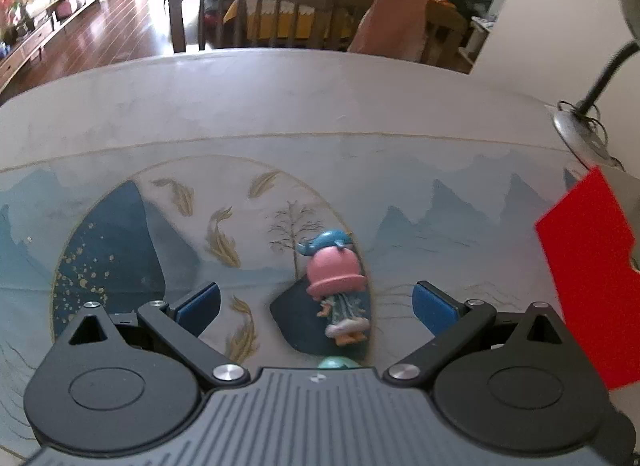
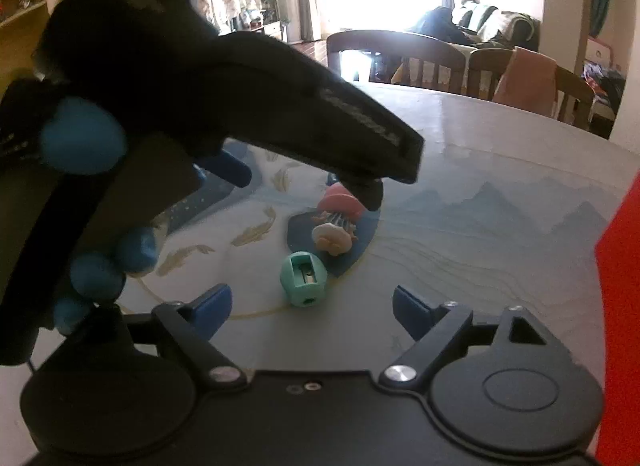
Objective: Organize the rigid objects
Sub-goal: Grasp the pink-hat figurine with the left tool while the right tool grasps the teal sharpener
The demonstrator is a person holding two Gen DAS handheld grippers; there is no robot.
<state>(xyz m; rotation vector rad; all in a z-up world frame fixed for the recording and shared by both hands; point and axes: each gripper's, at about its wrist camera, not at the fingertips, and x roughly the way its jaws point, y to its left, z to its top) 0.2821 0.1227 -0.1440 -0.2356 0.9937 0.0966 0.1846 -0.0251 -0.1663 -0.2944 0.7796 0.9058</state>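
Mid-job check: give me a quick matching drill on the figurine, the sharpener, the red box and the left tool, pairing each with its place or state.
1. figurine
2. pencil sharpener
3. red box
4. left tool

a. at the right edge of the view
b. open, nothing held
c. teal, nearest the right tool
d. pink hat, on the dark patch

Pairs: 1-d, 2-c, 3-a, 4-b

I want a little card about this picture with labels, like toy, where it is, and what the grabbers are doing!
toy: small figurine with a pink hat and a blue whale on top, standing upright
other toy: mint-green plastic pencil sharpener, just in front of the figurine
surface: table with a painted mountain and fish mat
left gripper: open, fingers on either side of the figurine, not touching
right gripper: open, near the sharpener
side: red box, to the right
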